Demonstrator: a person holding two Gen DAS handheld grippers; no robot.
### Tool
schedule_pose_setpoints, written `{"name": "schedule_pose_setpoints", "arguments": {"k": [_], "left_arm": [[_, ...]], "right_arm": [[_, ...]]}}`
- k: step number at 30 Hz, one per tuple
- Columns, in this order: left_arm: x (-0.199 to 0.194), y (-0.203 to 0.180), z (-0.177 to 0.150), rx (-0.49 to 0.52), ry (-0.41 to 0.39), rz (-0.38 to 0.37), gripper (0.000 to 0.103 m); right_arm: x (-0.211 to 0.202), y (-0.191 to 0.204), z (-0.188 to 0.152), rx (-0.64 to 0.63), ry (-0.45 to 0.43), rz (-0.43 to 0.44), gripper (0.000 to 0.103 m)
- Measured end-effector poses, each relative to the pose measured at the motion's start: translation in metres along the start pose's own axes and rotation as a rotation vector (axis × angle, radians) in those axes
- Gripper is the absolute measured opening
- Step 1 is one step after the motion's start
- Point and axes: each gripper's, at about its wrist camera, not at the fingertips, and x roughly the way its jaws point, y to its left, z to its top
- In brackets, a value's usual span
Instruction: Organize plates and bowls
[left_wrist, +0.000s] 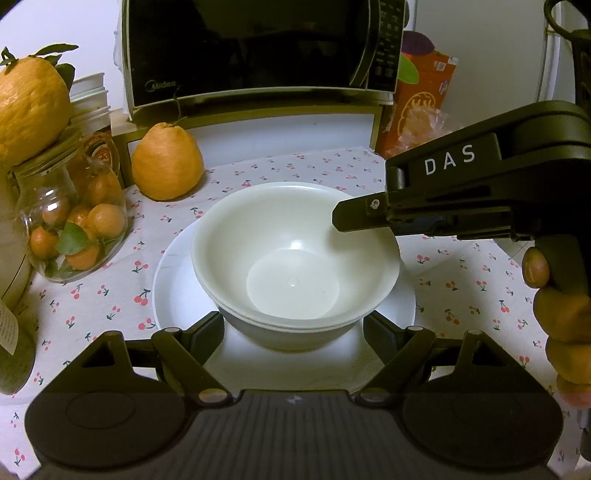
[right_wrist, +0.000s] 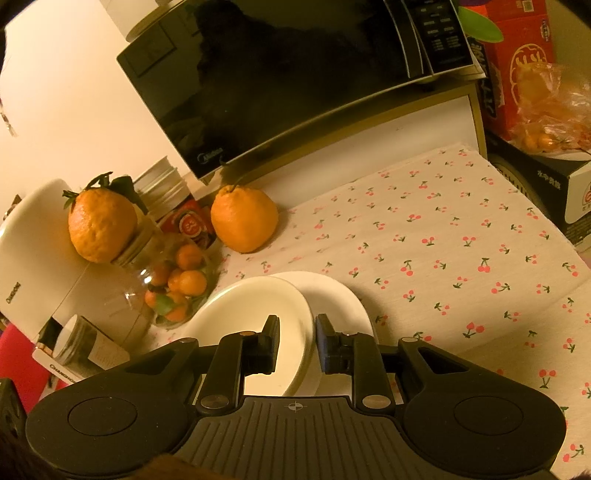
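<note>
Left tool (left_wrist: 293, 334) stands wide, straddling the stacked bowls (left_wrist: 295, 254) on the plate (left_wrist: 177, 295), contact unclear. Right tool (right_wrist: 297, 341) is narrow astride the top bowl's rim (right_wrist: 308, 332); pad contact indeterminate.

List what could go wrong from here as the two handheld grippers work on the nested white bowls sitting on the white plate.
1. The right gripper straddles only one edge of the upper white bowl; lifting from there could tilt it or drag up the lower white bowl.
2. The open left gripper flanks the stack; closing might slide it across the round white plate.
3. The large orange fruit balances on the clear glass jar beside the plate; a bump could topple it.
</note>
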Motion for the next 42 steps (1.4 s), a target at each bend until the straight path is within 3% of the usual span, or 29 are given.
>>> {"name": "schedule_pose_setpoints", "arguments": {"k": [3,5,10,19,30,42], "left_arm": [[0.001,0.0,0.001,0.0,0.008,0.003,0.081],[0.001,0.0,0.002,-0.009,0.013,0.0,0.087],[-0.001,-0.001,0.002,-0.015,0.018,0.011,0.093],[-0.019,-0.003,-0.001,-0.041,0.018,0.034,0.098],[-0.051,-0.004,-0.008,-0.104,0.039,0.101,0.099],[-0.092,-0.01,-0.017,-0.195,0.082,0.251,0.102]], "right_arm": [[-0.001,-0.001,0.001,0.007,0.006,0.003,0.023],[-0.001,-0.003,0.001,0.016,0.018,0.006,0.025],[-0.004,-0.004,0.002,0.027,0.01,-0.003,0.048],[-0.022,-0.014,0.006,0.034,-0.012,-0.06,0.065],[-0.062,-0.017,-0.001,0.006,0.016,-0.151,0.074],[-0.099,0.014,-0.026,-0.104,0.14,-0.21,0.082]]}}
